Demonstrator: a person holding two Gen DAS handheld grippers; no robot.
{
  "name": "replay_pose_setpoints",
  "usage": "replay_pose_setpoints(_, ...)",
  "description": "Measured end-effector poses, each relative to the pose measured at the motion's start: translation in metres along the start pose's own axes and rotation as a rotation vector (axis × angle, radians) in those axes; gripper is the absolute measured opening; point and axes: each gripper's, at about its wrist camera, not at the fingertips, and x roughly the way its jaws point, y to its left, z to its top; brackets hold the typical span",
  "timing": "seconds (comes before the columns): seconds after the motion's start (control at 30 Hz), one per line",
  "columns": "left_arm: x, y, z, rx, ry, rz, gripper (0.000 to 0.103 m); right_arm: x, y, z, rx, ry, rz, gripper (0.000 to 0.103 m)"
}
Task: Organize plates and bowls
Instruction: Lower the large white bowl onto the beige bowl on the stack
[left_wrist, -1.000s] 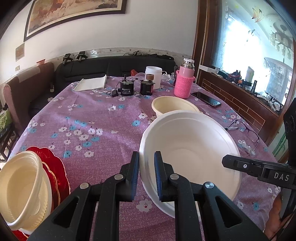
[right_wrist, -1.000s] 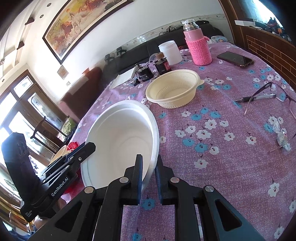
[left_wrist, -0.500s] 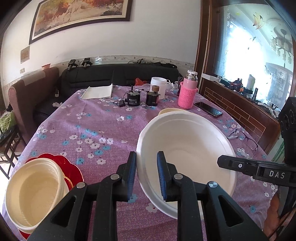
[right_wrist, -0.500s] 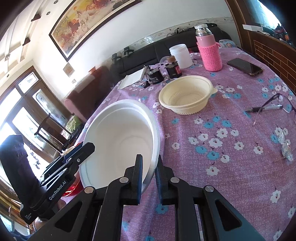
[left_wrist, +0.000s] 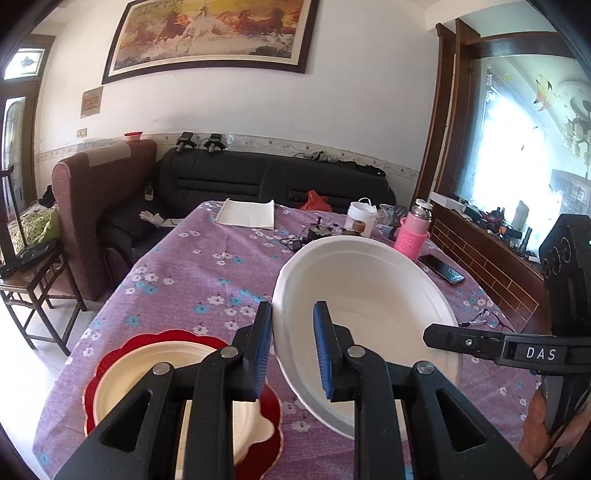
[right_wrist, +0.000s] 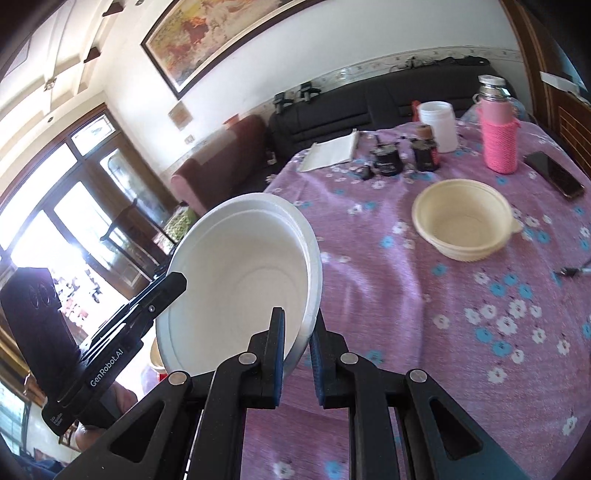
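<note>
A large white foam bowl (left_wrist: 369, 306) is held in the air above the purple flowered tablecloth (left_wrist: 207, 269), tilted. My left gripper (left_wrist: 293, 343) is shut on its left rim. My right gripper (right_wrist: 297, 349) is shut on its right rim; the bowl also shows in the right wrist view (right_wrist: 243, 273). Below my left gripper a cream bowl (left_wrist: 147, 380) sits on a red scalloped plate (left_wrist: 110, 360) near the table's front left. Another cream bowl (right_wrist: 463, 218) stands alone in the middle of the table.
At the far end stand a pink-sleeved flask (right_wrist: 498, 129), a white jar (right_wrist: 439, 123), two dark jars (right_wrist: 388, 158), a folded white cloth (left_wrist: 247, 214) and a phone (right_wrist: 554, 173). Glasses and a pen (left_wrist: 484, 321) lie at the right edge. A sofa (left_wrist: 277, 181) stands behind the table.
Both grippers have lifted the white bowl off the table and carried it up and left, tilting it. The cream bowl on the red plate now lies under my left gripper.
</note>
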Motion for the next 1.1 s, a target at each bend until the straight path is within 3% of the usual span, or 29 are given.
replay_pose_setpoints(0.33,-0.037,0.080,-0.002,-0.110,-0.005,0.115,0.021,0.065,0.073,0.011,-0.043,0.156,0.132,0.016)
replay_pose_setpoints(0.5,-0.039,0.103,-0.016,-0.148,0.022,0.156,0.021,0.092,0.089,0.006,-0.053,0.217,0.149,0.016)
replay_pose_setpoints(1.1,-0.021,0.131,-0.043,-0.197,0.109,0.176,0.021,0.124,0.097,-0.018,-0.064,0.303,0.125,0.017)
